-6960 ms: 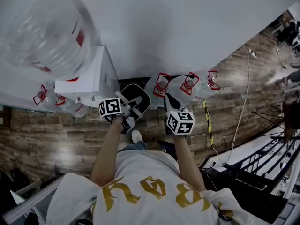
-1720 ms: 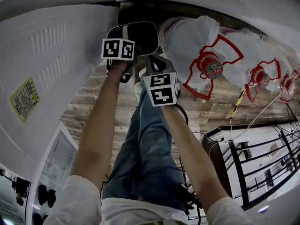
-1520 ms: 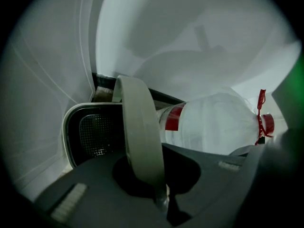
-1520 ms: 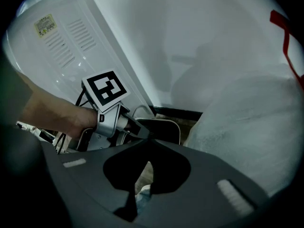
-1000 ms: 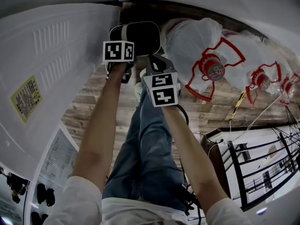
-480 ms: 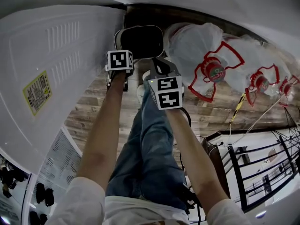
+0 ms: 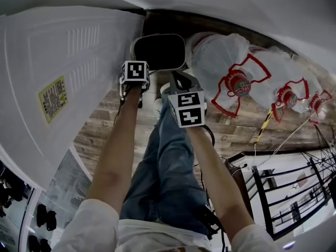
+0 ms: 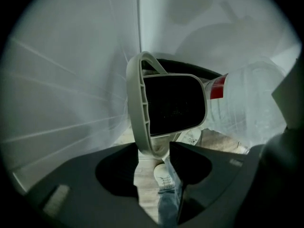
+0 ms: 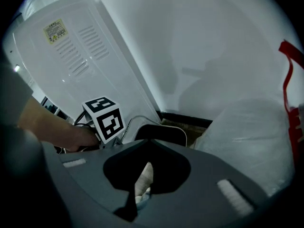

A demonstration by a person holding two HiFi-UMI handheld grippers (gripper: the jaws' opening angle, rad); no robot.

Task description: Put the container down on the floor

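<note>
The container [image 7: 157, 51], a pale grey bin with a black inside, stands on the wood floor between the white dispenser and the wrapped jugs. My left gripper [image 7: 137, 62] is at its near rim. In the left gripper view the rim [image 8: 142, 141] reaches down between the jaws, which stand apart with floor showing beside it, so my left gripper [image 8: 154, 148] is open. My right gripper [image 7: 174, 77] hovers just right of the bin, shut and holding nothing. The right gripper view shows the bin [image 9: 161, 132] past the right gripper [image 9: 148, 141].
The tall white dispenser back [image 7: 58, 77] stands close on the left. Large plastic-wrapped water jugs [image 7: 226, 67] with red handles line the wall on the right. My shoe [image 7: 157, 104] is just below the bin. A black railing [image 7: 294, 193] and a cable [image 7: 265, 119] are at the right.
Seven seconds ago the person stood upright with the bin held up. Now the person is bent low and the bin rests on the floor. In the last second both grippers barely moved.
</note>
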